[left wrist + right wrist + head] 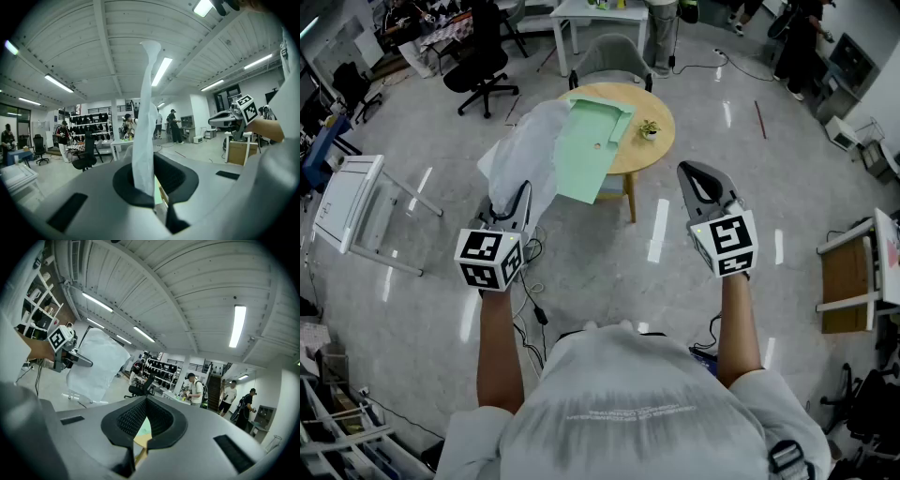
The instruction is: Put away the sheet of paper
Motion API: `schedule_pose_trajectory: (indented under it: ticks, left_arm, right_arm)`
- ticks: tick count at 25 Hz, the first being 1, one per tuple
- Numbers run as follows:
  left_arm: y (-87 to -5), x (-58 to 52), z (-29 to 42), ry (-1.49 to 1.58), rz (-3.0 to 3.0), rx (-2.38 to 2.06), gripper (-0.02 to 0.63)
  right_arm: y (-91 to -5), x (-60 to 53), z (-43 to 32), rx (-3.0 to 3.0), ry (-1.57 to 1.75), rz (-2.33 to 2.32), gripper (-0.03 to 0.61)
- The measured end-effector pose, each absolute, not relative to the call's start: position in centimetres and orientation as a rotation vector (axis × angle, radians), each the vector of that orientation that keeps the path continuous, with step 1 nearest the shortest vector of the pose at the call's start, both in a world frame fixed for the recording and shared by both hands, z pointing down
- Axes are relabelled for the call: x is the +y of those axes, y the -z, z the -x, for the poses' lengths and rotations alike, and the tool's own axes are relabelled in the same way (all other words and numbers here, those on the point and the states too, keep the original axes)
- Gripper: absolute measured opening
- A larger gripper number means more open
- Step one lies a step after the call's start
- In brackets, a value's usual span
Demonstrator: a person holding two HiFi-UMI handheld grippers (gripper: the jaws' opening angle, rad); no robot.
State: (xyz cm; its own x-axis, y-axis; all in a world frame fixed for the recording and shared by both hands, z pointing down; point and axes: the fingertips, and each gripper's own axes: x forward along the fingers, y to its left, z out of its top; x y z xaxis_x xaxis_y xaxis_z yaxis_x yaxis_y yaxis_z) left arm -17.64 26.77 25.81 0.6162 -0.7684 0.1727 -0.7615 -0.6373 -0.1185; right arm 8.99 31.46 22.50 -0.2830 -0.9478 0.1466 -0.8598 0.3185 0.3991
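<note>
Edgewise between fingers (186, 180) of left gripper (148, 198): sheet of paper (145, 117).

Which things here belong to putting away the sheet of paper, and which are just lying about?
Job: sheet of paper, shut in the jaws of the left gripper; green folder, probably its destination; round table.
Lying about: small plant; black office chair.

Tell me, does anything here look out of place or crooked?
Yes. The green folder lies askew on the round table, with one end hanging well past the edge, so it might slip off. The white sheet of paper pinched in the left gripper looks bent and floppy rather than flat.
</note>
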Motion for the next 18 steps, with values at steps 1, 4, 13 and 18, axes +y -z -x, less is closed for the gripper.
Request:
schedule_pose_trajectory:
  ticks: [1, 4, 13, 18]
  left_arm:
    - [-25.8, 26.6, 17.7, 0.32, 2.794, 1.328, 0.018]
    - [-26.0, 26.1, 17.6, 0.314, 2.796, 1.34, 0.018]
    - [-28.8, 25.5, 15.6, 0.346, 2.82, 1.391, 0.018]
    - [-29.6, 24.7, 14.3, 0.368, 2.822, 1.415, 0.018]
  right_arm:
    - [-22.6, 31.3, -8.9, -2.245, 0.336, -1.605, 0.028]
    - [-22.9, 30.9, -9.0, -2.265, 0.317, -1.584, 0.028]
    - [-26.2, 29.6, -12.4, -2.24, 0.265, -1.55, 0.028]
    - [-27.5, 28.5, -14.0, -2.261, 0.219, -1.527, 0.028]
